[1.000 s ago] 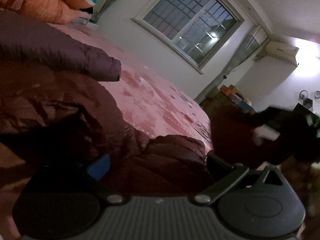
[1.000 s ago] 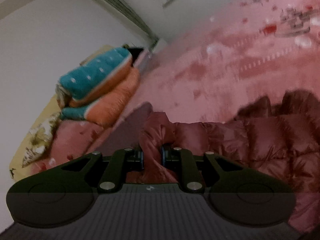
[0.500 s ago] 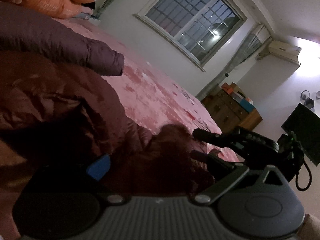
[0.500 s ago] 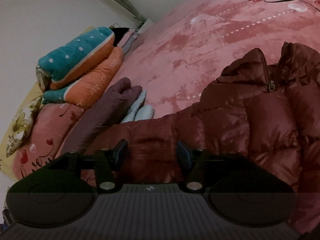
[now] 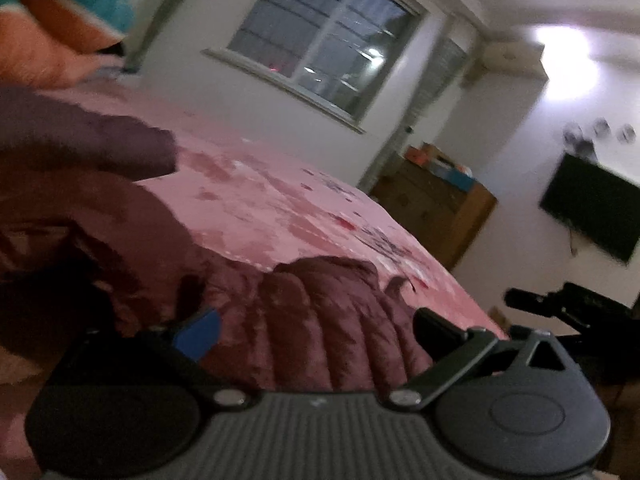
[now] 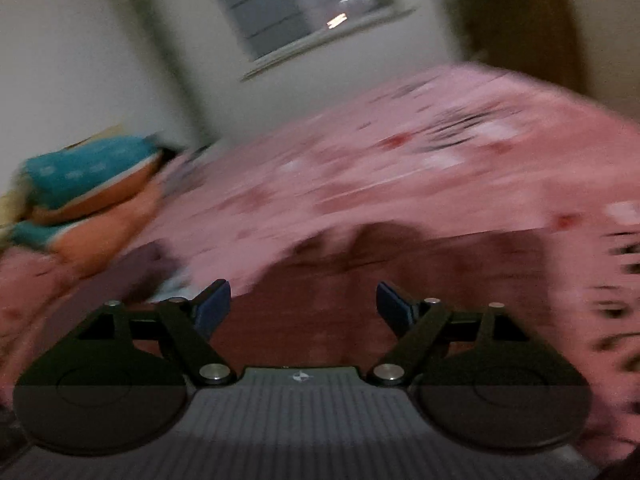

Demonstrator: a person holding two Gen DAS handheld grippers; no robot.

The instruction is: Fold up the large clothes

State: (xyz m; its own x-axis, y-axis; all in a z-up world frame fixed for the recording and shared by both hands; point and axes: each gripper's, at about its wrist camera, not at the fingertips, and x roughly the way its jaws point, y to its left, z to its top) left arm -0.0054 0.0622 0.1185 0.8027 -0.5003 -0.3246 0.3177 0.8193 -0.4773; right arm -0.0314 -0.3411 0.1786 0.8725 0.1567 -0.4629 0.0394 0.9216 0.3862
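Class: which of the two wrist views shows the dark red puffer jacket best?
The left wrist view: the puffer jacket shows its quilted panels and a sleeve on the bed. The right wrist view gives only a blurred dark red mass.

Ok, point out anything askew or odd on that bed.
The maroon puffer jacket lies bunched and rumpled on the pink bedspread, not flat, one dark sleeve sticking out sideways. Nothing looks spilled or damaged.

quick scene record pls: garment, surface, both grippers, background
garment: dark red puffer jacket, spread on the bed
surface: pink bedspread
left gripper: open, fingers either side of a jacket fold, no pinch visible
right gripper: jaws just opened wide, nothing between the pads
background: window, folded blankets
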